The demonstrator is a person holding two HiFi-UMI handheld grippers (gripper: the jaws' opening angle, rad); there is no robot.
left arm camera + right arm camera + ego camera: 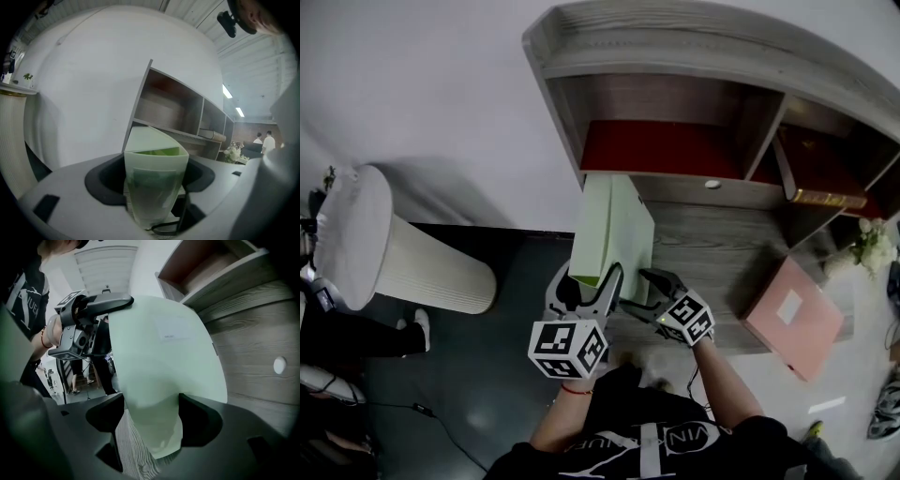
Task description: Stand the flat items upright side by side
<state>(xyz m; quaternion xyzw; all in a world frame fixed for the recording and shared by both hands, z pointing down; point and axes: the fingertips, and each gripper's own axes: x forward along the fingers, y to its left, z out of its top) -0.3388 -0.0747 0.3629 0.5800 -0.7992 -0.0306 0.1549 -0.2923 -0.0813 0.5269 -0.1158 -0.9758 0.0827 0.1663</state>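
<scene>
at the bottom centre of the head view, the left claw (155,183) is clamped across the narrow edge of a pale green folder (614,225). the right claw (152,420), just to its right, has its jaws apart around the folder's lower corner, not squeezing it. the folder stands upright at the frame's centre, over the left end of the wooden table (722,248). a pink folder (792,319) lies flat at the right, well apart. farther back, at the upper right, the shelf unit (675,56) holds a book (825,197) lying down.
</scene>
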